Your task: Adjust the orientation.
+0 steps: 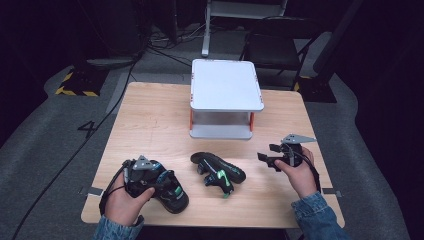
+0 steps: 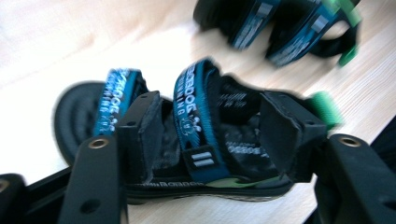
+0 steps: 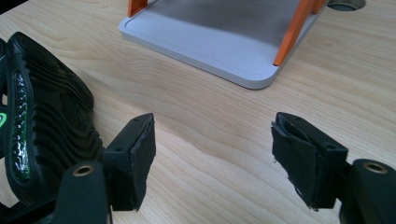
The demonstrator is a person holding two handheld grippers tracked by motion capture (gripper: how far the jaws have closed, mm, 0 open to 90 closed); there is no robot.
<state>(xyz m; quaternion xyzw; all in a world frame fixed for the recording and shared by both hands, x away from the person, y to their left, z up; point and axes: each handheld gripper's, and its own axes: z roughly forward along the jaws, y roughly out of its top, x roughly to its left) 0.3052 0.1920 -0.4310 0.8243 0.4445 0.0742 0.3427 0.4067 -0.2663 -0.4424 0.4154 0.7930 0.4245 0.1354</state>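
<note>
Left gripper (image 2: 210,140): jaws parted, straddling the blue-strapped black sandal (image 2: 187,135) at the near left of the wooden table (image 1: 150,120); the pads flank its middle strap without pressing. Second sandal (image 1: 218,172): lies on its side at the table's centre, ridged sole towards the right gripper (image 3: 215,163), whose jaws stand wide with bare wood between them. White two-tier shelf with orange posts (image 1: 226,85): at the far edge.
</note>
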